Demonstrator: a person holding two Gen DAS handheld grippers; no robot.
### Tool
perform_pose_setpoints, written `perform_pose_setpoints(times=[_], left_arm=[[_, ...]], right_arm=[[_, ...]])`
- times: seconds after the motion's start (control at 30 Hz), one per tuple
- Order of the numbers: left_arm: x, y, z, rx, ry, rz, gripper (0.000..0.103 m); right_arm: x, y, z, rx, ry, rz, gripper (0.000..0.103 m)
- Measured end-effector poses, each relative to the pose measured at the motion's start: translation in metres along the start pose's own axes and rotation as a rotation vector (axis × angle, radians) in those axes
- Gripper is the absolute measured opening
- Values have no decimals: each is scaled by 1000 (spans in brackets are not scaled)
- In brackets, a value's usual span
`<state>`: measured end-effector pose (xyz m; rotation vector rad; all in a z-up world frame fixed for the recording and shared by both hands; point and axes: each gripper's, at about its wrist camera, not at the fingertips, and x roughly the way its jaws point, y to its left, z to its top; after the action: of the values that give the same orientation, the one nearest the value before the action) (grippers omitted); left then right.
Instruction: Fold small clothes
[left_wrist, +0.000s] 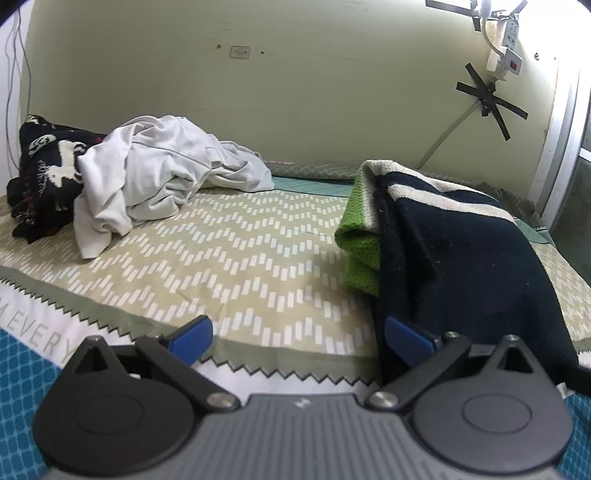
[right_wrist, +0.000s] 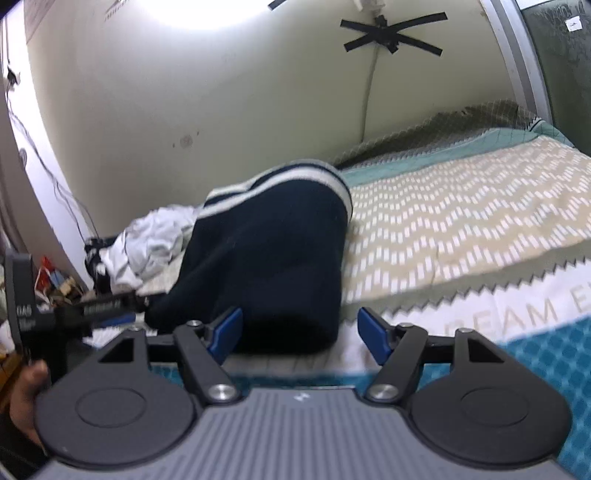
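A dark navy knit garment (left_wrist: 454, 258) with white stripes and a green part (left_wrist: 360, 236) lies folded on the bed at the right of the left wrist view. It also shows in the right wrist view (right_wrist: 269, 258), just ahead of my right gripper. My left gripper (left_wrist: 295, 338) is open and empty, its right finger at the garment's near edge. My right gripper (right_wrist: 297, 334) is open and empty, with the garment's near edge between its fingers. A crumpled white garment (left_wrist: 162, 170) and a black patterned one (left_wrist: 40, 166) lie at the back left.
The bed cover (left_wrist: 240, 258) has a beige chevron pattern and a teal border (right_wrist: 546, 362). A wall runs close behind the bed, with a taped cable (left_wrist: 484, 99) and a power strip (left_wrist: 509, 44). The left gripper's body (right_wrist: 74, 310) and a hand show at the left of the right wrist view.
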<state>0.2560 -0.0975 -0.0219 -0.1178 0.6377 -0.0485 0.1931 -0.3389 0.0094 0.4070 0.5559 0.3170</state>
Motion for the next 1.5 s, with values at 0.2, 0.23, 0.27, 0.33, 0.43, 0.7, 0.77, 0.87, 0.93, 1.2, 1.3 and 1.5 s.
perform_pose_setpoints(times=[0.2, 0.23, 0.27, 0.33, 0.43, 0.7, 0.77, 0.87, 0.93, 1.2, 1.3, 1.5], left_arm=[[-11, -1, -9, 23, 20, 41, 103], [-12, -2, -10, 30, 31, 40, 103], [-14, -4, -12, 43, 41, 46, 103], [-20, -8, -17, 74, 38, 65, 103], [-28, -15, -22, 112, 39, 71, 103], [-36, -21, -28, 105, 60, 31, 103], [-38, -25, -29, 118, 61, 31, 103], [-39, -29, -31, 127, 63, 19, 103], [-40, -29, -32, 123, 64, 13, 103], [-39, -26, -35, 84, 71, 11, 103], [-39, -28, -36, 95, 85, 7, 103], [-36, -29, -38, 107, 99, 8, 103]], right_arm=[[-4, 9, -11, 2, 48, 6, 70], [-5, 12, -12, -10, 50, -1, 71], [-5, 14, -13, -17, 52, -6, 72], [-5, 18, -14, -19, 56, -10, 75], [-7, 21, -17, -26, 56, -7, 82], [-14, 26, -27, -23, 50, -20, 88], [-15, 28, -30, -25, 48, -18, 91], [-17, 28, -33, -14, 41, -14, 94], [-18, 28, -34, -7, 38, -14, 95], [-19, 28, -36, 6, 24, -19, 96], [-19, 29, -37, 5, 20, -22, 97], [-18, 30, -38, -2, 20, -23, 97]])
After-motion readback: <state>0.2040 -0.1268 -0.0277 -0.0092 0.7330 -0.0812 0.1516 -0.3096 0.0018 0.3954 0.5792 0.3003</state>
